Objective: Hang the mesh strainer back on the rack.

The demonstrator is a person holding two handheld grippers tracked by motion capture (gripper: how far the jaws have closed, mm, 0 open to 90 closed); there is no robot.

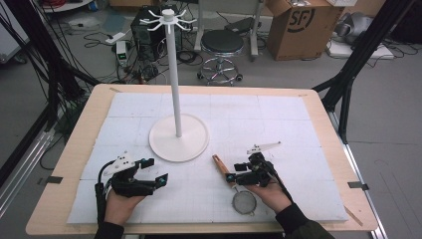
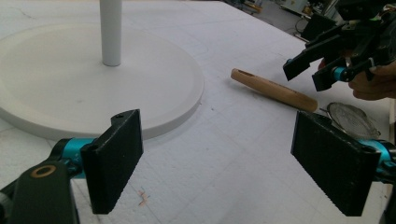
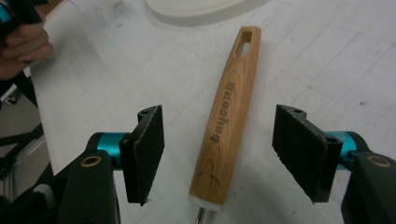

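Right gripper (image 3: 218, 154) jaws straddle the strainer's light wooden handle (image 3: 229, 112), unclenched, not yet touching, near the white round stand base (image 1: 178, 137); I judge closing off-centre could roll it aside.

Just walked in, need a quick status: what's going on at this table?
A person works two handheld grippers at a foam-covered table. The right gripper is lined up over the wooden handle of a small strainer; the handle lies between its jaws, pads not touching it yet. The left gripper sits open and idle near the base of a white hook stand. The strainer lies flat on the table, not yet picked up.
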